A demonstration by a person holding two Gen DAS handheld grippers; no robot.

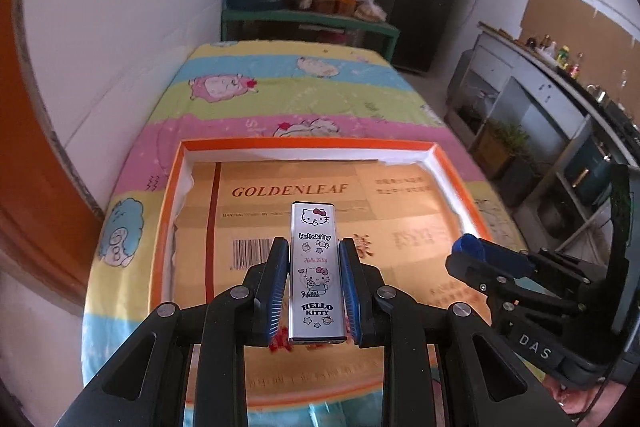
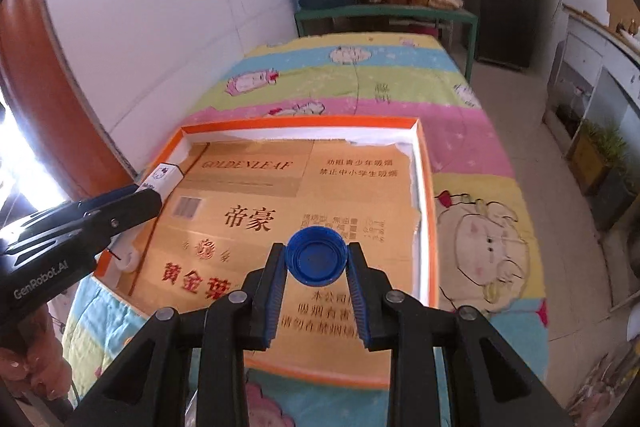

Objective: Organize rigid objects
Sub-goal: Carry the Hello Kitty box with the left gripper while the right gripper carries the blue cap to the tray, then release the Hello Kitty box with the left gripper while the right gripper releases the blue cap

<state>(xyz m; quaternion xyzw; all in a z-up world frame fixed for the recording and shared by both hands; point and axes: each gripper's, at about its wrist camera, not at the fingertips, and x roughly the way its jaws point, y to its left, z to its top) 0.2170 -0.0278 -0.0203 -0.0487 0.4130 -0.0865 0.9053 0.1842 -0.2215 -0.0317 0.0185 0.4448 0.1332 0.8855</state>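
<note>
- The lighter, a slim case printed with cartoon cats, is pinched lengthwise between the jaws of the left gripper, held over the tray.
- The blue cap sits between the tips of the right gripper, hollow side up; the jaws close on its rim, above the tray's near right part.
- The tray, orange-rimmed and lined with gold card, rests on a striped bedspread; nothing lies in it that I can see.
- Progress, as I judge it: both pieces are picked up and neither is set down, so placing is all that remains.
</note>
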